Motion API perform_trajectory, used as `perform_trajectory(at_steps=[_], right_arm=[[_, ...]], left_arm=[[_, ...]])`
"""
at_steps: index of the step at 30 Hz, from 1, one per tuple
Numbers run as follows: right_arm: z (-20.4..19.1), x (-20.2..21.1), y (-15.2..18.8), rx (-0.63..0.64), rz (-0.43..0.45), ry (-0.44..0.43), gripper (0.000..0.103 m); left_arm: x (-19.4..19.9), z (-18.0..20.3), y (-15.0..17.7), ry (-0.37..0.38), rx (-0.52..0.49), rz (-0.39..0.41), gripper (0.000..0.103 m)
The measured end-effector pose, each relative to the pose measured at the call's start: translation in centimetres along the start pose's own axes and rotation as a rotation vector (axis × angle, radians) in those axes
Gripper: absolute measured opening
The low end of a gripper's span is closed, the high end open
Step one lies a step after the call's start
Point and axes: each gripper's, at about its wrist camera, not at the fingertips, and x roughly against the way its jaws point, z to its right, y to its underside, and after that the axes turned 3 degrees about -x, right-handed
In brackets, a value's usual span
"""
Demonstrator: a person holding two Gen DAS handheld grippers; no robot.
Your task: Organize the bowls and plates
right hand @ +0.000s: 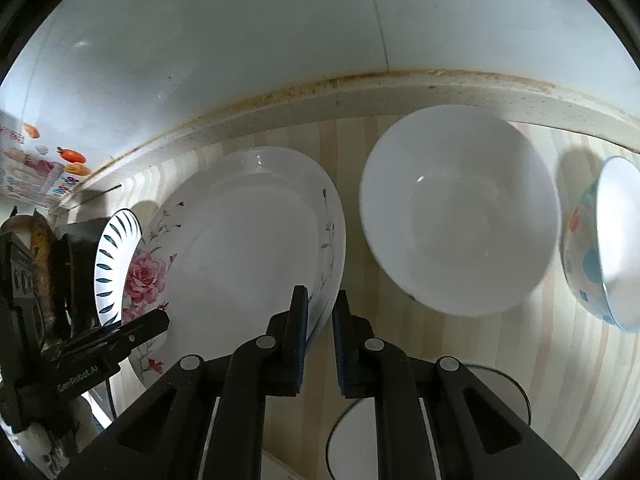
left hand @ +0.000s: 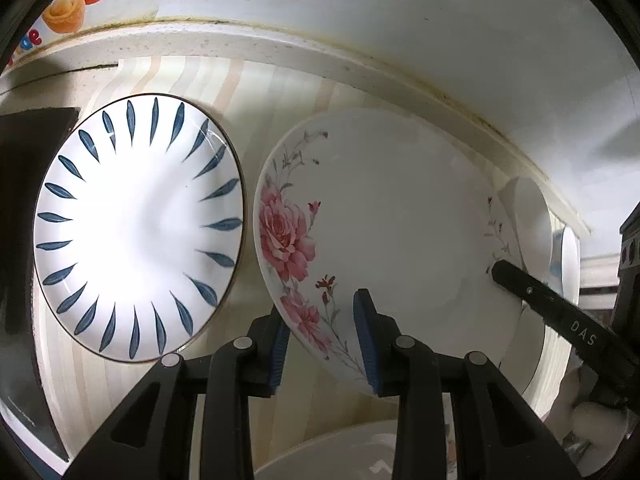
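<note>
A white plate with pink roses (left hand: 400,232) is held tilted above the striped counter. My left gripper (left hand: 324,320) is shut on its near left rim. My right gripper (right hand: 320,316) is shut on its right rim; the plate also shows in the right wrist view (right hand: 240,248). A blue-leaf plate (left hand: 136,224) lies flat to the left, also seen on edge in the right wrist view (right hand: 114,264). A plain white bowl (right hand: 460,208) stands right of the rose plate. A bowl with blue and orange flowers (right hand: 600,248) is at the far right.
A white wall (left hand: 360,12) and a raised, stained counter edge (left hand: 280,46) run along the back. A dark flat object (left hand: 20,240) lies at the left. Another white dish (left hand: 340,456) sits below the grippers, also in the right wrist view (right hand: 352,440).
</note>
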Motion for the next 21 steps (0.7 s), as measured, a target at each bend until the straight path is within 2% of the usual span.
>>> perform_trajectory(at_steps=[4, 8, 12, 21], right_arm=[[0.1, 0.9, 0.8, 0.008, 0.034, -0.023, 0.013], [1.4, 3.2, 1.4, 0.009, 0.066, -0.055, 0.013], [1.1, 5.3, 2.6, 0.019, 0.099, -0.08, 0.013], [0.7, 10.8, 7.4, 0.04, 0.157, -0.153, 0.014]], left_arm=[[1.5, 0.0, 2.1, -0.031, -0.055, 0.037, 0.029], [2.5, 0.8, 3.1, -0.032, -0.068, 0.054, 0.029], [4.5, 0.7, 4.3, -0.034, -0.078, 0.084, 0.029], [10.1, 0.1, 9.5, -0.033, -0.086, 0.147, 0.029]])
